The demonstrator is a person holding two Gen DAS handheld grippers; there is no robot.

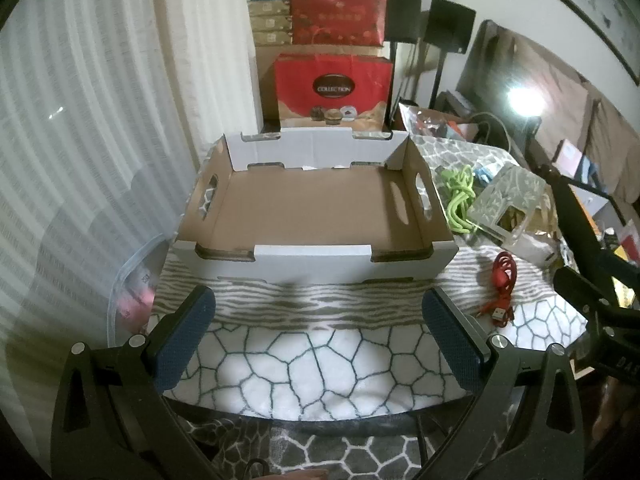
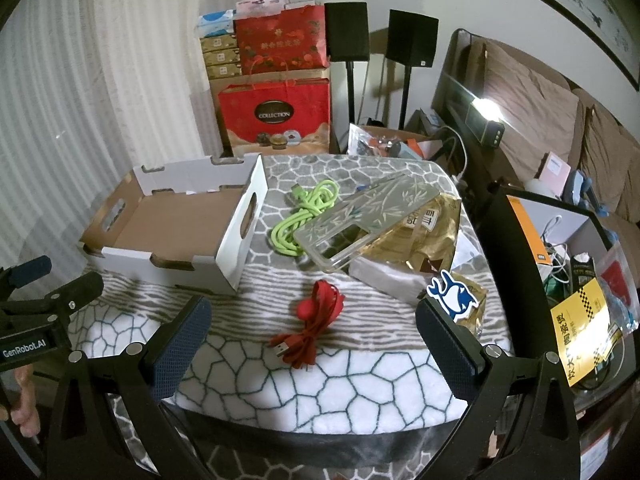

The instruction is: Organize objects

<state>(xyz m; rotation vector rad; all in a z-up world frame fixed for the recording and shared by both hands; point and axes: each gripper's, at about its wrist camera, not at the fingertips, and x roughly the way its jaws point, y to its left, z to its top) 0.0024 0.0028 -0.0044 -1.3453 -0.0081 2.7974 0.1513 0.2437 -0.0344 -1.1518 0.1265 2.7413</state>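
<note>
1. Sitting empty at the blanket's left: cardboard tray [image 2: 176,232], waiting for the loose items.
2. Lying just right of it: green cable [image 2: 304,216], clear phone case [image 2: 360,228], red cable [image 2: 316,320].
3. Hovering wide open, holding nothing: right gripper [image 2: 312,344] facing the red cable, left gripper [image 1: 318,340] facing the tray.
4. Judging best: closing across the red coil's bunched middle, avoiding dangling plugs.
5. Reading "COLLECTION" on the red gift bag [image 2: 276,116]; "GenRobot.AI" on the left gripper.

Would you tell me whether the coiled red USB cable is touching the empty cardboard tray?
Apart: the right wrist view shows patterned cloth between the red cable and the tray.

two cables [image 2: 316,320], one box [image 2: 224,260], one phone case [image 2: 360,216]
</note>
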